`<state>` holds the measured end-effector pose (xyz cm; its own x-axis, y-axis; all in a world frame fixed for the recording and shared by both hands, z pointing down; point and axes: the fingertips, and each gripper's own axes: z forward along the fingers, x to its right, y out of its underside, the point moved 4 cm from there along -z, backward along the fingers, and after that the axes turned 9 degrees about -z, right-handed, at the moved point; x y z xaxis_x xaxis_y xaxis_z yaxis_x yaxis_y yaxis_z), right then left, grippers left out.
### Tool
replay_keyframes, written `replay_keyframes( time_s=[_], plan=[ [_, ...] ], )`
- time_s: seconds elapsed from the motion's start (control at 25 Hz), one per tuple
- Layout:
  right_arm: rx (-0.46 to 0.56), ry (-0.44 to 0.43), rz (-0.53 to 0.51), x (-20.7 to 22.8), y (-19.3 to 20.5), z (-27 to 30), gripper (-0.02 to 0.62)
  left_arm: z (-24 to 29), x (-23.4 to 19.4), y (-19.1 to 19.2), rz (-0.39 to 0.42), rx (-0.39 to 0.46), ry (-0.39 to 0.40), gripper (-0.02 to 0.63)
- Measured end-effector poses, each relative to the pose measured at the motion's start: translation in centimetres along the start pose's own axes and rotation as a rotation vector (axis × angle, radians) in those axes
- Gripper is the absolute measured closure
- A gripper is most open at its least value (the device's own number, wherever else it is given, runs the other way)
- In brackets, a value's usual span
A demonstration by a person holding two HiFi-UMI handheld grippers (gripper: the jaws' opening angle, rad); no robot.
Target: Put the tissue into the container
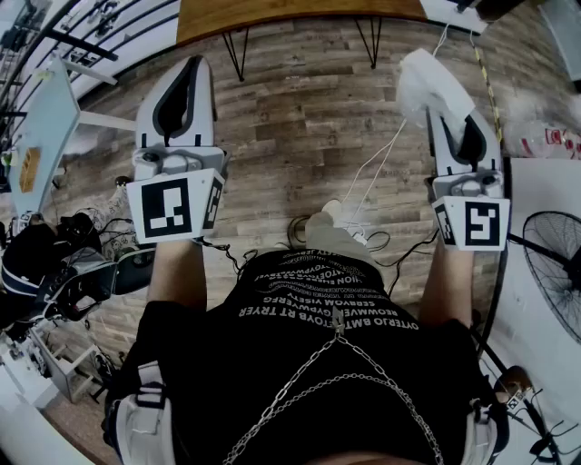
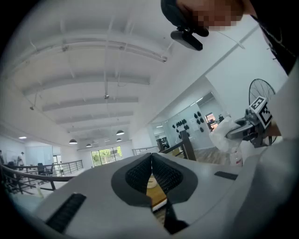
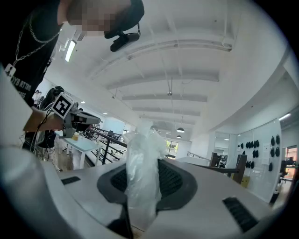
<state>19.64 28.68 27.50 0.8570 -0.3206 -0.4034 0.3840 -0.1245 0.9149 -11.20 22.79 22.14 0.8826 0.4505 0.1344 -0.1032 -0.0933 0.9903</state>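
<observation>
My right gripper is raised over the wooden floor and is shut on a crumpled white tissue. In the right gripper view the tissue stands up between the dark ribbed pads and hides the pad tips. My left gripper is held up at the same height, shut, with nothing in it; its pads meet at the tip. From the left gripper view I see the right gripper with the tissue off to the right. I cannot make out a container in any view.
A wooden table on black hairpin legs lies ahead at the top of the head view. A pale table with clutter under it stands at the left. A floor fan and a white surface are at the right. Cables trail on the floor.
</observation>
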Motion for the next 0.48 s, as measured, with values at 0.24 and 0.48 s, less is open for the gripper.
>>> replay_keyframes(
  time_s=[0.24,0.48],
  plan=[
    [-0.015,0.005,0.03,-8.7,-3.0,-6.3,0.482,-12.6,-1.3,1.1,0.018,-0.035,-0.028,0.577],
    [0.018,0.021,0.076,-16.3,-6.8,-10.3,0.477,-22.9,-4.1,2.8,-0.029,-0.038,-0.05,0.577]
  ],
)
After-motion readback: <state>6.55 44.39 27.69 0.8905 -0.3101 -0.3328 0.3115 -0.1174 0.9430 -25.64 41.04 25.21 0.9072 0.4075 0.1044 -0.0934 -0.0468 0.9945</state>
